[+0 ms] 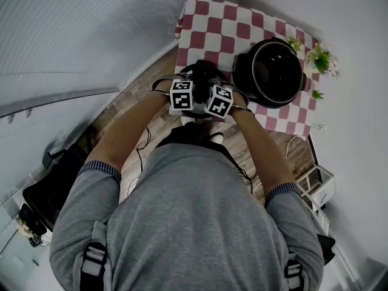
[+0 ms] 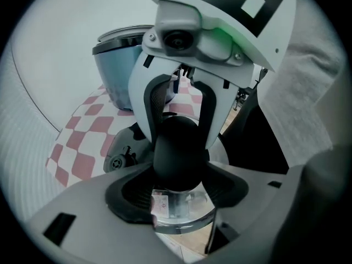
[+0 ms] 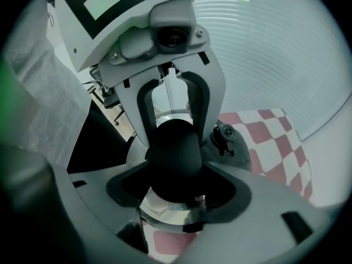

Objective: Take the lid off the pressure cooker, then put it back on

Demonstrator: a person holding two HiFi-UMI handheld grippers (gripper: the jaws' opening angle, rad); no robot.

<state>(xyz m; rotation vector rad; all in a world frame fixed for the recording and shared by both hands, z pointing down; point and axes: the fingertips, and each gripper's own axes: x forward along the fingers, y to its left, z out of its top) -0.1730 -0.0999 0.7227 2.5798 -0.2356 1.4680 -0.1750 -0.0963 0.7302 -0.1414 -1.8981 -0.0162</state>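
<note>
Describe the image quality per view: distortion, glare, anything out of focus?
Head view: wide-angle bending, the wall lines curve; the pot is sharp. Left gripper view: fisheye with black corners; the black knob merges with the dark pads. Right gripper view: same fisheye; a blurred green smear at the left edge.

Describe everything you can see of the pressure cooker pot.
The pot is round, dark from above, its wall paler and metallic-looking in the left gripper view. It stands upright and uncovered on the checked cloth, inside dark, apparently empty. Its lid is apart, left of it in the head view; small plants stand beside it.
</note>
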